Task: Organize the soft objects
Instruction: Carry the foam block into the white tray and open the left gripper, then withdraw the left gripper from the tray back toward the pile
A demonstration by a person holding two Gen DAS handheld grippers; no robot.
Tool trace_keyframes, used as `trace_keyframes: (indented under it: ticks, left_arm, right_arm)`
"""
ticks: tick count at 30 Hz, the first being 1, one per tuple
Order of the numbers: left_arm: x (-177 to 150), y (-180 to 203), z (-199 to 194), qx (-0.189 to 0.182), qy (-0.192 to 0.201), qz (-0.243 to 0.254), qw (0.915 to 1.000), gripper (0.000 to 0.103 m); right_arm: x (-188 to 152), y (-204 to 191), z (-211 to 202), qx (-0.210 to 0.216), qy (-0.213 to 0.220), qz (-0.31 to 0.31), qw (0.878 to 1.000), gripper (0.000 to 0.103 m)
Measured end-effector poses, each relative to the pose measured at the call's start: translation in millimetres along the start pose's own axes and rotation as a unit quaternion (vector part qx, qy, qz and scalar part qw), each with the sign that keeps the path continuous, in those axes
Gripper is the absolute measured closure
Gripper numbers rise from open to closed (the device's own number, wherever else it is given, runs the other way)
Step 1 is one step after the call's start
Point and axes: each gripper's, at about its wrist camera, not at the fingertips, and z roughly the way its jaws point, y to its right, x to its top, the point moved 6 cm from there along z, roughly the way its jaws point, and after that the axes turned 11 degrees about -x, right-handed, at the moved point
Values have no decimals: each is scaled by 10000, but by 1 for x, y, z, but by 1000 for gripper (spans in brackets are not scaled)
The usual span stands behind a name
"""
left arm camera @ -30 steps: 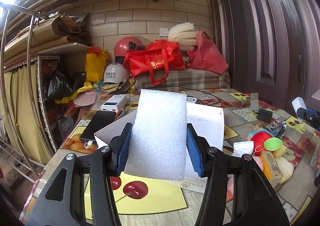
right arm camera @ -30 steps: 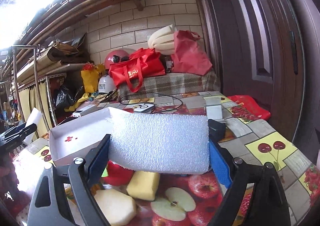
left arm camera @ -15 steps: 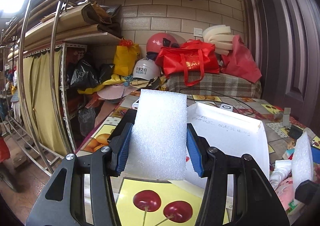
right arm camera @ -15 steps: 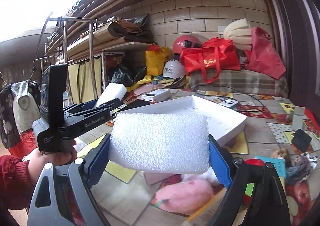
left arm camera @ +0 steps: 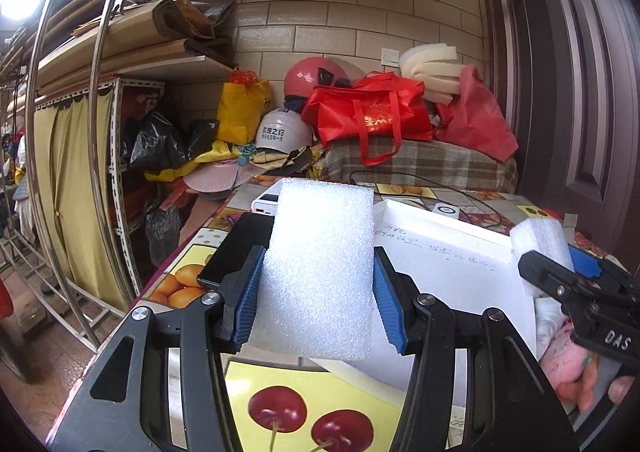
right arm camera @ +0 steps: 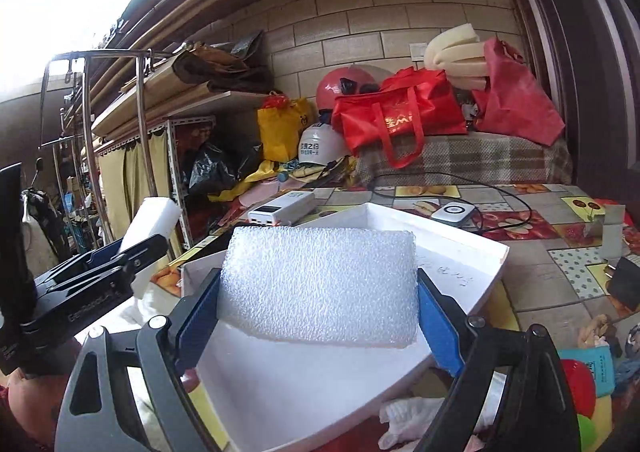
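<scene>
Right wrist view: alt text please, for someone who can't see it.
The right gripper clamps a white foam block lengthwise between its blue pads, held over an open white box on a fruit-patterned table. At left, the left gripper holds a second foam piece. Red bags and helmets sit against the brick wall behind.

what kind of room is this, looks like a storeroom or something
Most likely a cluttered household storage room or entryway: a metal shelving rack with yellow curtains, helmets and red fabric bags piled against a brick wall, and a fruit-print oilcloth table.
</scene>
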Motion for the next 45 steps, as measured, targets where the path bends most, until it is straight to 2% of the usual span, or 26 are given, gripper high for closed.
trace_keyframes:
  ticks: [8,12,16,21,29,34,38,39,40,41,44,45]
  left_arm:
    - [6,40,31,-308,-79,300,9990,51]
    - [7,56,47,-390,-162,391,9983,51]
    - [8,60,58,-327,-257,437,9982,51]
    - [8,42,63,-159,-364,107,9992,51]
    - [5,40,85,68,-709,265,9971,51]
    - [0,32,99,228,-1037,108,9943,51]
    - [0,24,96,366,-1004,-26,9943,51]
    - [0,23,95,453,-970,-56,9942,49]
    - [1,21,93,523,-934,-79,9942,43]
    - [2,20,92,570,-894,-95,9943,24]
    - [4,10,85,772,-744,-290,9938,4]
    - [4,5,84,803,-726,-386,9934,1]
  right_arm:
    - [16,95,30,-1101,26,252,9936,13]
    - [11,121,25,-1216,-133,683,9901,13]
    - [3,93,8,-898,-199,475,9946,14]
    - [9,47,7,-772,83,-268,9966,14]
    - [14,46,46,-967,-208,-295,9947,13]
    - [14,42,70,-1000,-469,-387,9931,13]
    - [10,41,83,-1024,-749,-430,9910,10]
    - [9,40,85,-1030,-820,-459,9902,8]
    - [8,40,86,-1038,-859,-482,9897,0]
    - [7,39,87,-1044,-870,-501,9895,0]
    - [7,39,85,-1090,-847,-540,9890,0]
    - [7,40,85,-1114,-847,-515,9888,0]
